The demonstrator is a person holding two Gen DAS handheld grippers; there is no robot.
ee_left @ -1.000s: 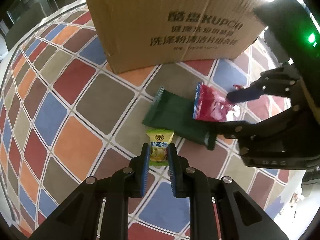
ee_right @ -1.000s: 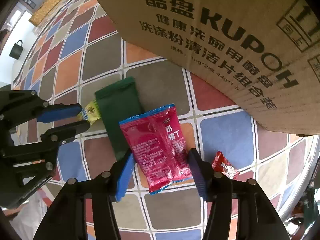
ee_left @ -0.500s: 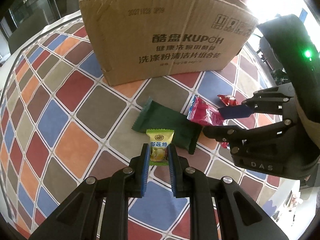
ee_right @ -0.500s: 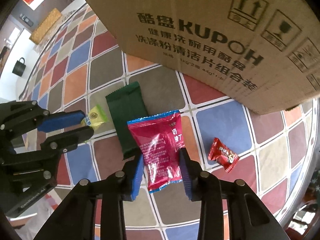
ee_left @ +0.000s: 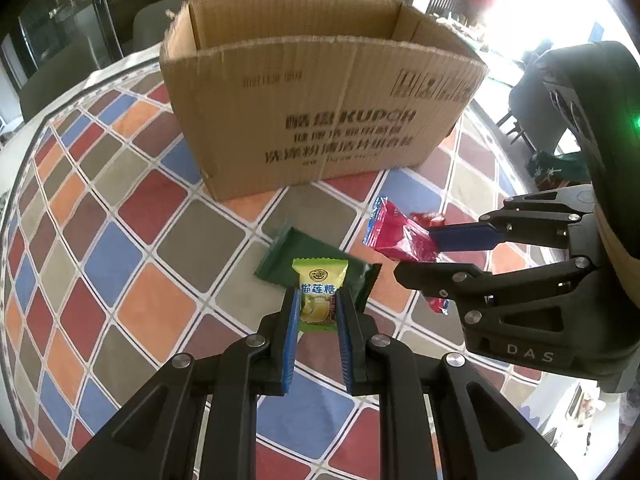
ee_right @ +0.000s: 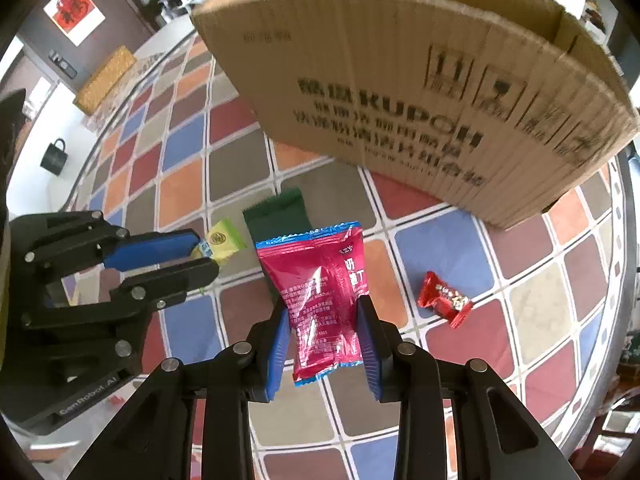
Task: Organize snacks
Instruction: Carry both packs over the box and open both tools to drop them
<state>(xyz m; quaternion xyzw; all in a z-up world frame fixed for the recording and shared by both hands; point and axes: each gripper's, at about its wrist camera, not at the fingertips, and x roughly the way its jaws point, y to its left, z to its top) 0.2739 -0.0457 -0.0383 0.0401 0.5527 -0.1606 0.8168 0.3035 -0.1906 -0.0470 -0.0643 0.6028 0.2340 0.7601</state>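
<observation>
Here, both tongs are hanging over the checkered tabletop [ee_left: 132, 312], each carrying a snack. The left tongs [ee_left: 317, 312] are gripping a small yellow-green candy packet [ee_left: 319, 286] by its lower half, its blue pads pressing both sides, and the packet is sticking up past the tips, clear of the surface. The right tongs [ee_right: 323, 320] have just been closing, with a magenta snack bag [ee_right: 320, 284] between the pads, and they are now pinching it at the waist, so the bag is crumpling inward and standing above the cloth. A dark green packet [ee_left: 296, 258] is lying flat on the tabletop below and behind both held snacks. A small red candy [ee_right: 444, 300] is sitting on the cloth to the right of the magenta bag, apart from it. An open cardboard box [ee_left: 320, 120] is standing upright on the tabletop beyond everything.
</observation>
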